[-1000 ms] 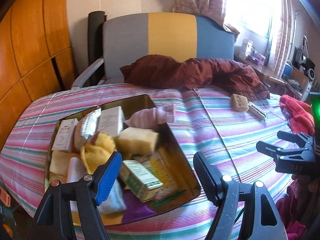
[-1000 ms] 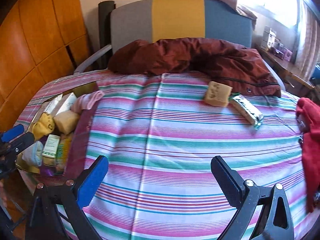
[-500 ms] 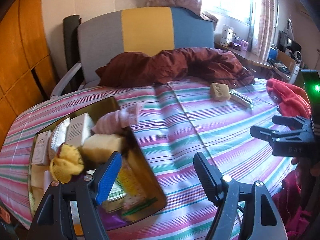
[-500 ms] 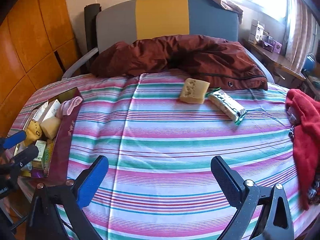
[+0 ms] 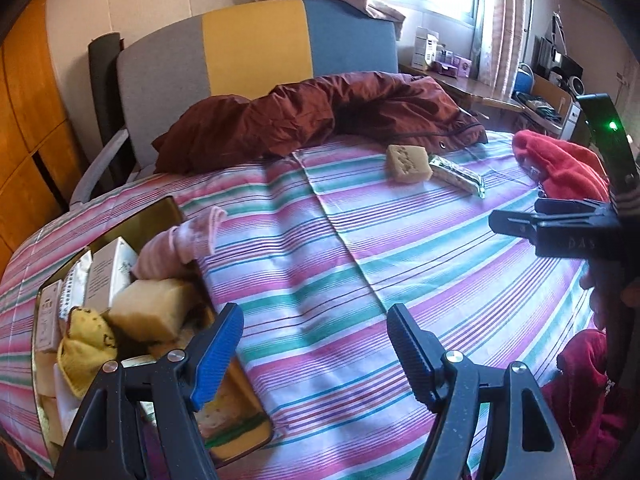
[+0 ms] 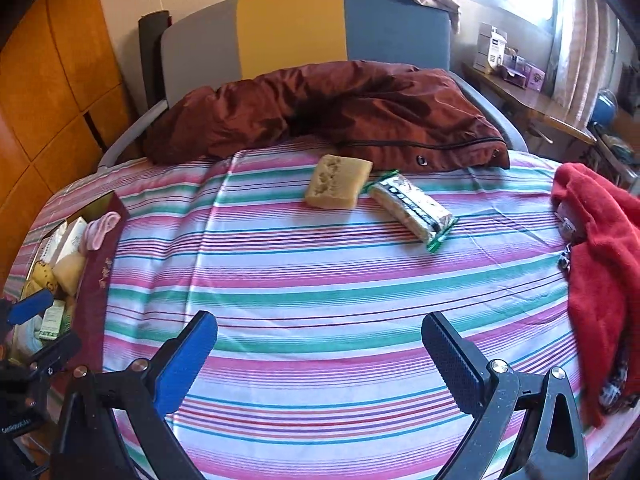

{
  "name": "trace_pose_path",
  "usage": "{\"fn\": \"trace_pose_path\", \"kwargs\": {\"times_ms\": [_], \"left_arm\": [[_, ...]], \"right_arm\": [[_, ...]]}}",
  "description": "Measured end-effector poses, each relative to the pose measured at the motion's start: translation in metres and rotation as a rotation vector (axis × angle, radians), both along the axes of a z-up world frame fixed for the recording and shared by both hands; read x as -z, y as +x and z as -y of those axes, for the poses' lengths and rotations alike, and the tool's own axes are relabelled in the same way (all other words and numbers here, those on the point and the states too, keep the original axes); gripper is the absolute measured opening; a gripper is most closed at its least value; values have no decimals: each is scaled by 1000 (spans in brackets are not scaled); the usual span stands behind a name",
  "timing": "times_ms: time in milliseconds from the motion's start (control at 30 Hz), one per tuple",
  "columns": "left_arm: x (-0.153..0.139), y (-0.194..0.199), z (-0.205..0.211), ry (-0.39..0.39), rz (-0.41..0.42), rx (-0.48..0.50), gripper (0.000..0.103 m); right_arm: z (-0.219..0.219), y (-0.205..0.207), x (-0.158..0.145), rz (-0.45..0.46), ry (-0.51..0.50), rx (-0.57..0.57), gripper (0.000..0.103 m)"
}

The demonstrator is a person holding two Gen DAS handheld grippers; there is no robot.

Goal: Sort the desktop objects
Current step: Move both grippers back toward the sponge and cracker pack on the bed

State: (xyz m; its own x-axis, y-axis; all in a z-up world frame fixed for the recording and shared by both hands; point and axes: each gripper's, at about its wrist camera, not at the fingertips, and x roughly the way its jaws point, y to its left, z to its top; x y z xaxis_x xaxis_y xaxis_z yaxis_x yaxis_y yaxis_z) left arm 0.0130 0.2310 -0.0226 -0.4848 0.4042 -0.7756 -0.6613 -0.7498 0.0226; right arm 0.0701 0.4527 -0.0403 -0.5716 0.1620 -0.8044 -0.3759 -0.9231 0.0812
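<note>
- Left gripper (image 5: 316, 344): jaws apart, nothing between them, above the striped cloth (image 5: 320, 280) beside the filled tin (image 5: 160, 216).
- Right gripper (image 6: 320, 344): jaws apart, empty.
- Sponge (image 6: 338, 186) and wrapped bar (image 6: 412, 206) touching (far side, near the brown jacket (image 6: 320, 112)).

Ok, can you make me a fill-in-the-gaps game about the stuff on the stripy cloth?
1. The soap bar lies beside a wrapped ____ bar.
2. A pink sock hangs over the edge of the ____.
3. Both the left gripper and the right gripper have their jaws ____.
4. Behind the soap bar lies a dark red ____.

Missing words: snack; box; open; jacket
</note>
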Motion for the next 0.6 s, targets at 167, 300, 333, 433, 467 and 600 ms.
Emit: {"fn": "trace_pose_path", "kwargs": {"times_ms": [167, 300, 333, 433, 467, 600], "left_arm": [[5, -2, -15, -6, 18, 27, 76], [11, -4, -29, -15, 35, 50, 76], [12, -5, -32, -18, 38, 55, 76], [17, -7, -41, -23, 59, 68, 76], [19, -8, -44, -25, 62, 73, 76], [23, -11, -58, -28, 77, 96, 76]], "right_arm": [[-22, -3, 5, 6, -10, 31, 103], [-45, -7, 12, 19, -22, 62, 103], [-53, -7, 14, 22, -24, 73, 103], [-69, -9, 19, 25, -25, 100, 103], [-77, -9, 21, 22, -30, 110, 103], [-102, -13, 25, 13, -32, 146, 103]]}}
